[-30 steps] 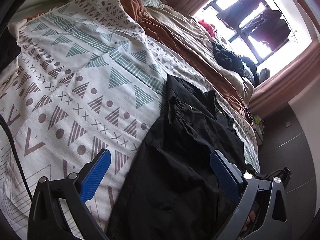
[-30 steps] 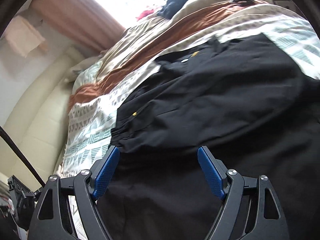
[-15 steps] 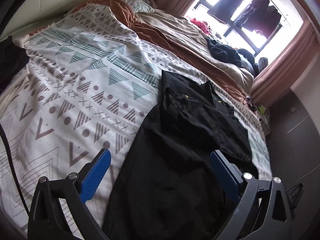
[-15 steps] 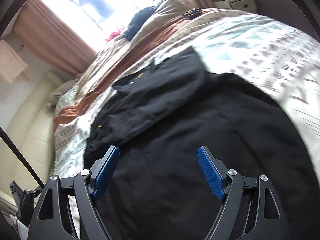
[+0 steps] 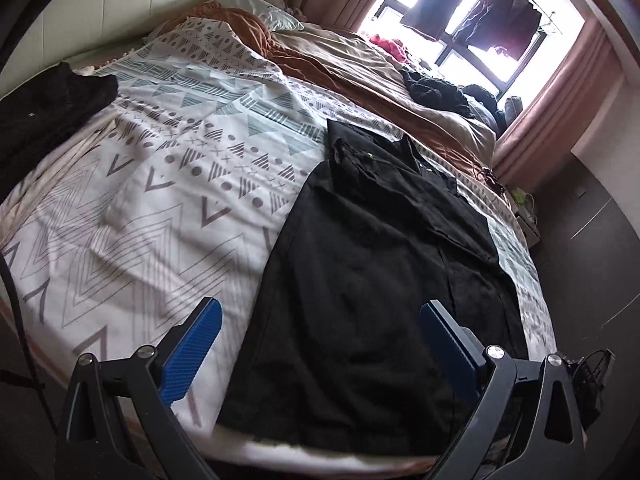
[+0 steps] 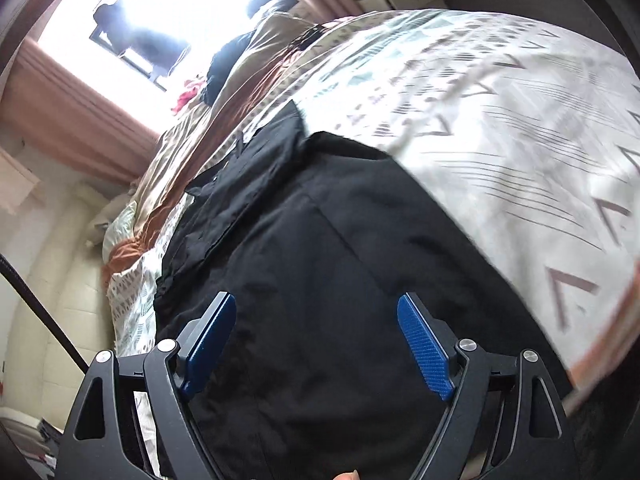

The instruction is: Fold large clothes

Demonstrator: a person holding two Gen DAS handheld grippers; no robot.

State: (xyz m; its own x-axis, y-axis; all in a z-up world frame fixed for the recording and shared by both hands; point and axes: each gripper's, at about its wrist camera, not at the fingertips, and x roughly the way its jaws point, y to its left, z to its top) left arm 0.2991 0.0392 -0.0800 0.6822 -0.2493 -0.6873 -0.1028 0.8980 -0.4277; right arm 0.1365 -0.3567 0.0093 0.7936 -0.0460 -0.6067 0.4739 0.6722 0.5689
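Note:
A large black garment lies spread flat on the white patterned bedspread, its hem at the near bed edge and its collar end toward the window. It also fills the right wrist view. My left gripper is open and empty, held above the garment's near left part. My right gripper is open and empty, hovering close over the garment's lower part.
Another dark garment lies at the bed's far left. A brown and beige duvet and a dark clothes pile lie near the window. A pillow is at the headboard. Dark floor is on the right.
Both grippers have pulled back and risen from the garment toward the near bed edge, so more of the bed and garment shows. Both stay open and empty.

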